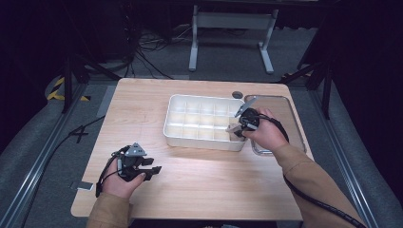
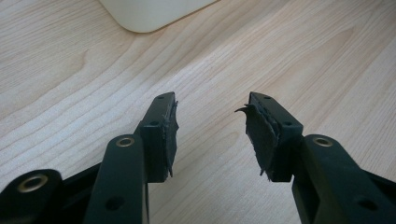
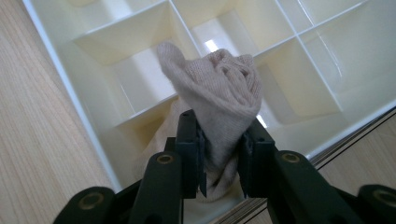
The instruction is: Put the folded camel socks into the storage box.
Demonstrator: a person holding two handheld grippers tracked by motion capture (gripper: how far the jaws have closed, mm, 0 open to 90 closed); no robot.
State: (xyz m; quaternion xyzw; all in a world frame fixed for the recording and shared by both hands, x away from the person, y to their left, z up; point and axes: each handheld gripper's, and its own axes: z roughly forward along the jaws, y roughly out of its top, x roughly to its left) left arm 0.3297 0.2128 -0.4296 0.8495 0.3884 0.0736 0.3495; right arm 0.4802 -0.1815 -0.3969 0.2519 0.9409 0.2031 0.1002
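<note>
Wooden table (image 1: 199, 185) on a grey floor, dark surroundings. A white compartment tray (image 1: 190, 124) sits at mid-table, with a metal tray (image 1: 292, 118) just to its right. The right gripper (image 3: 223, 154) is clamped on a rolled beige sock (image 3: 219, 88), held over the tray's near right corner compartments (exact compartment cannot be told). The left gripper (image 2: 212, 135) rests low over bare wood near the front left, jaws standing apart, nothing between them.
</note>
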